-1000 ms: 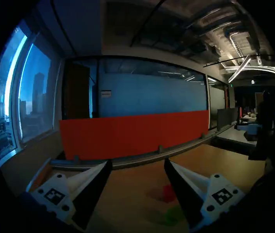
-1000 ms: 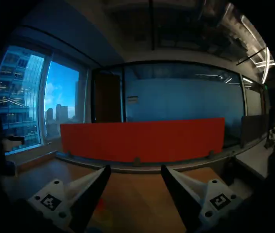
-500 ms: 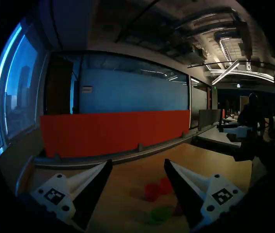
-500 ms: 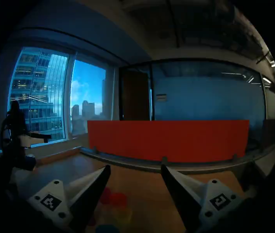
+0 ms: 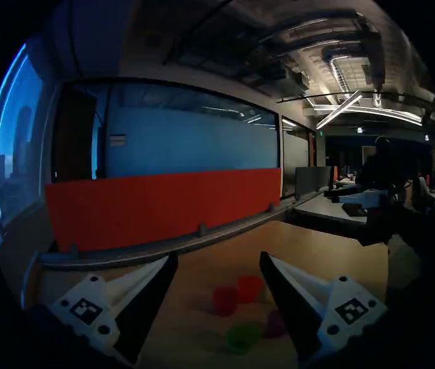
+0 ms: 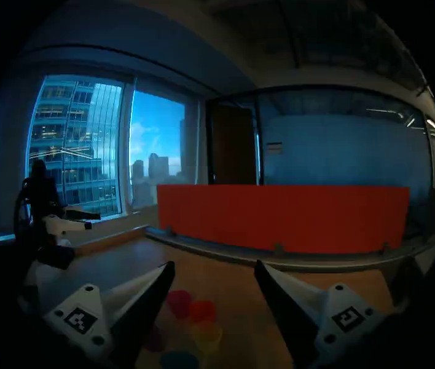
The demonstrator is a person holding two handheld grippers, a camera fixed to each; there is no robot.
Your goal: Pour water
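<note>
I had the left gripper (image 5: 214, 261) released, its two fingers spread wide with nothing between them, hanging above the wooden worktop (image 5: 334, 246). Low between those fingers sat a cluster of small cups: a red cup (image 5: 225, 300) with a second red cup (image 5: 249, 287) just beside it, farther from the camera, and a green cup (image 5: 244, 337) and a purple cup (image 5: 274, 323) nearer the camera. The right gripper (image 6: 213, 270) was also released, fingers apart and empty, looking down on the same cluster from the other side. In its view a yellow cup (image 6: 206, 334) and a blue cup (image 6: 179, 358) stood nearest the camera, the reds behind them. I could not tell whether any cup held water. A red partition (image 5: 162, 206) ran along the worktop's far edge, and a window (image 6: 94, 154) showed towers outside.
</note>
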